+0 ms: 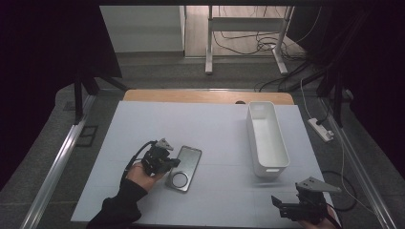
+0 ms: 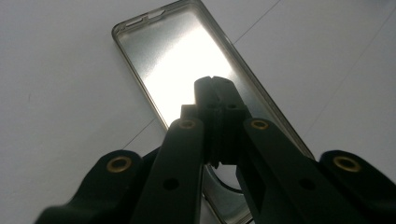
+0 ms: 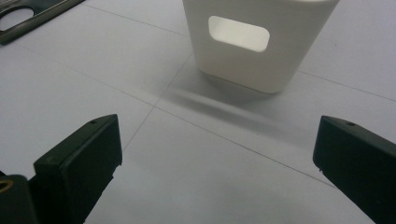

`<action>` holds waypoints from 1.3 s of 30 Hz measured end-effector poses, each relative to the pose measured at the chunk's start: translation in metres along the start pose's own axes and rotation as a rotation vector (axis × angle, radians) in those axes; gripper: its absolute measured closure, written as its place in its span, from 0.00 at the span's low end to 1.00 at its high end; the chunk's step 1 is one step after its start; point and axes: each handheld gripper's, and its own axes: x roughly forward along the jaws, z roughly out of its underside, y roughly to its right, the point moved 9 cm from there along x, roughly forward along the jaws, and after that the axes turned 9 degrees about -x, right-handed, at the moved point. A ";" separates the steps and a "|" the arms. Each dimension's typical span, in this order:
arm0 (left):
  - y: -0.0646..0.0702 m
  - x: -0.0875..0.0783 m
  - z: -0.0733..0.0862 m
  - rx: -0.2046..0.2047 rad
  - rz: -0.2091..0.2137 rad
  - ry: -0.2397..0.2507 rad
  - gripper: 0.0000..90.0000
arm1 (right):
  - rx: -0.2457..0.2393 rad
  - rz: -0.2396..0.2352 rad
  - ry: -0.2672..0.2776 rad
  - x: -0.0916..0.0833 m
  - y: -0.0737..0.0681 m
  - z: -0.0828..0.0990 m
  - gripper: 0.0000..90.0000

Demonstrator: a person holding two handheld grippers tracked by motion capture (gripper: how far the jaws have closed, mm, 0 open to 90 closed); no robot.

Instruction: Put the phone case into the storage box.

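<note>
High view first: the clear phone case (image 1: 184, 168) lies flat in the lower middle of the frame on the white table (image 1: 210, 129), open side up, with a round ring near its bottom end. My left gripper (image 1: 173, 162) sits at the case's left edge, my hand (image 1: 143, 174) wrapped around it from the lower left, dark sleeve coming in from the bottom. My right gripper (image 1: 282, 202) hangs in the lower right corner, jaws spread, below the long white bin (image 1: 266, 138).

Left gripper view: the case (image 2: 177, 56) runs from the upper left down toward the bottom right, glossy and see-through with a greyish rim. My jaws are pressed together over it at center frame; can't tell if they pinch its rim.

Right gripper view: jaws wide apart at the lower corners, nothing between them. The bin's end wall (image 3: 254, 42) with its handle slot is top center, and a corner of the case (image 3: 28, 14) is in the upper left.
</note>
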 end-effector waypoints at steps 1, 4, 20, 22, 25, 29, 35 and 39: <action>0.000 0.001 0.001 -0.003 -0.002 0.000 0.99 | 0.000 0.000 0.000 0.000 0.000 0.000 0.02; -0.001 0.004 0.004 0.000 -0.009 -0.011 0.99 | 0.000 0.000 0.000 0.000 0.000 0.000 0.02; -0.001 0.014 0.026 -0.007 -0.049 -0.048 0.99 | -0.006 0.002 0.000 0.000 0.000 0.000 0.02; -0.001 0.013 0.029 -0.013 -0.052 -0.051 0.99 | -0.005 0.003 0.000 0.000 0.000 0.000 0.02; 0.000 0.012 0.033 -0.012 -0.055 -0.055 0.99 | -0.005 0.002 -0.001 0.000 0.000 0.000 0.02; 0.001 0.012 0.037 -0.015 -0.054 -0.061 0.99 | -0.007 0.003 0.001 0.000 0.000 0.000 0.02; 0.002 0.010 0.042 -0.025 -0.062 -0.060 0.99 | -0.007 0.002 0.002 0.000 0.000 0.000 0.02; -0.004 0.008 0.044 -0.039 -0.082 -0.058 0.99 | -0.007 0.002 0.003 0.000 0.000 0.000 0.02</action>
